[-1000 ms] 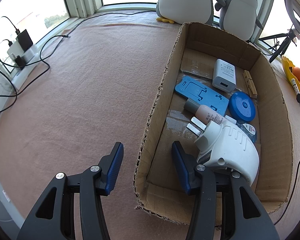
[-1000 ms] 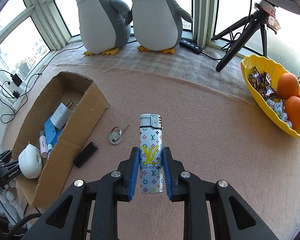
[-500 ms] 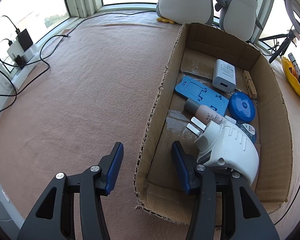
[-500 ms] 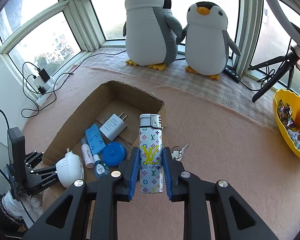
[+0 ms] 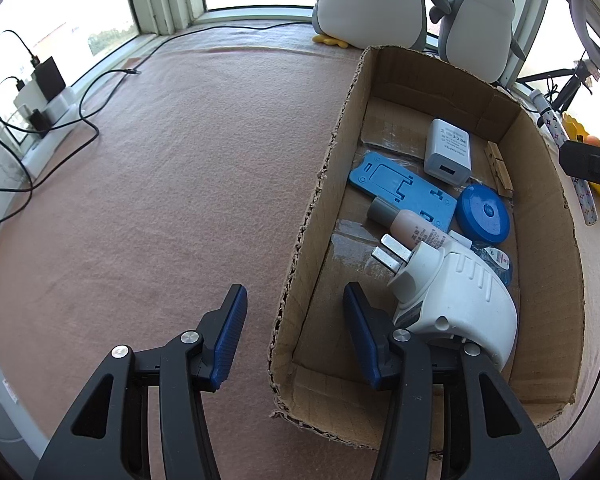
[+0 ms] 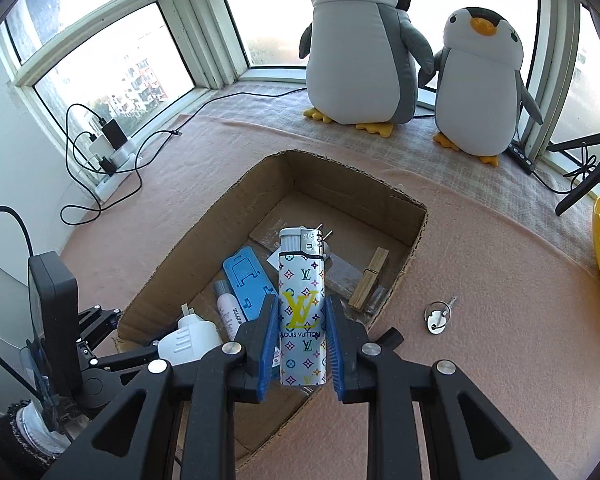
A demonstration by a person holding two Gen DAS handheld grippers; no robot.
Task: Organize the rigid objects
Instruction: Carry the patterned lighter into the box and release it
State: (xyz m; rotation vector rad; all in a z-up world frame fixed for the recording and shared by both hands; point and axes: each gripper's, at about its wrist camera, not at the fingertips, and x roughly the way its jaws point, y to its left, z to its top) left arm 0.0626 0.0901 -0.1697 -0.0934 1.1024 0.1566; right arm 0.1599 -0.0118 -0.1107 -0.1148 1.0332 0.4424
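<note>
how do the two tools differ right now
The right tool is clamped on a patterned lighter, held over the box; the left tool holds nothing.
The left tool's jaws stand wide, straddling the box wall, one finger inside; the right tool's are narrow.
Both have black arms with blue pads.

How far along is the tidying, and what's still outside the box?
Done: the cardboard box already holds a white charger, blue stand, blue round case, small bottle, wooden clip and white plug device. In hand: the right gripper carries the patterned lighter over the box. Left: the key on the mat; the left gripper straddles the box wall.
</note>
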